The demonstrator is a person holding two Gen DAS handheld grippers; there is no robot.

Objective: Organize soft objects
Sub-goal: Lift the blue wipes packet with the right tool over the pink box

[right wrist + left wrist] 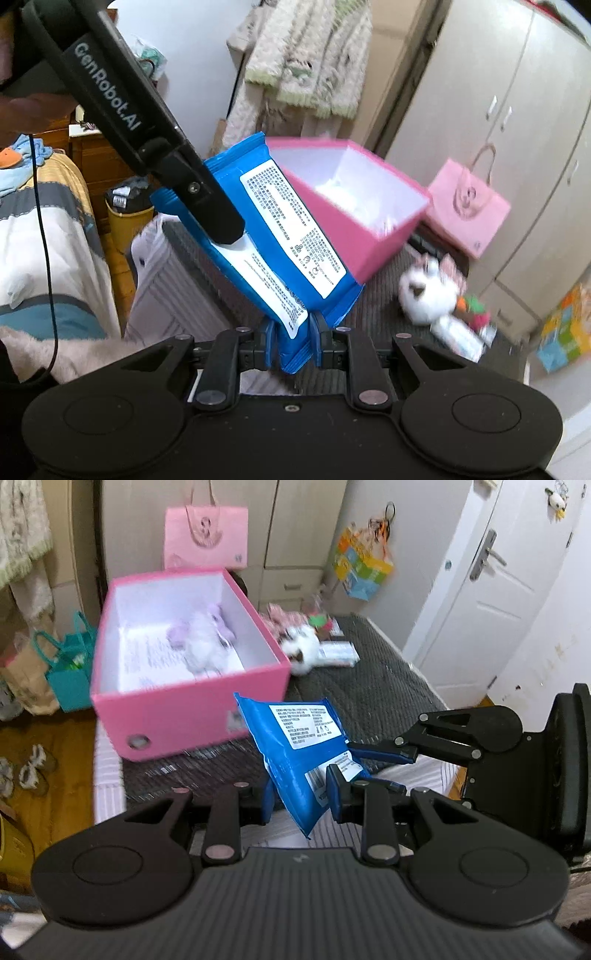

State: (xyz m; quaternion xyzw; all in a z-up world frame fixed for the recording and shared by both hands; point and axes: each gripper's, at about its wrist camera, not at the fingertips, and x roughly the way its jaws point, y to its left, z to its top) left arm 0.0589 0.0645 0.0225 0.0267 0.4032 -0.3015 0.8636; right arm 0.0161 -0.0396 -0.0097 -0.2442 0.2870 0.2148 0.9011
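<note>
Gripping blue wipes pack (295, 753), white printed labels, slightly crumpled: left gripper (299, 797) and right gripper (293, 347) both clamped on it.

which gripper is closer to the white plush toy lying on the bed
Right, as far as these views show. The right gripper, shut on the blue wipes pack, sits just short of the white plush toy. The left gripper grips the same pack, with the toy farther off beside the pink box.

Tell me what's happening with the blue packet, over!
Left hand-held gripper and right hand-held gripper both shut on blue packet, held above the bed. Pink box ahead, open, plush toy inside. Nothing blocking.
</note>
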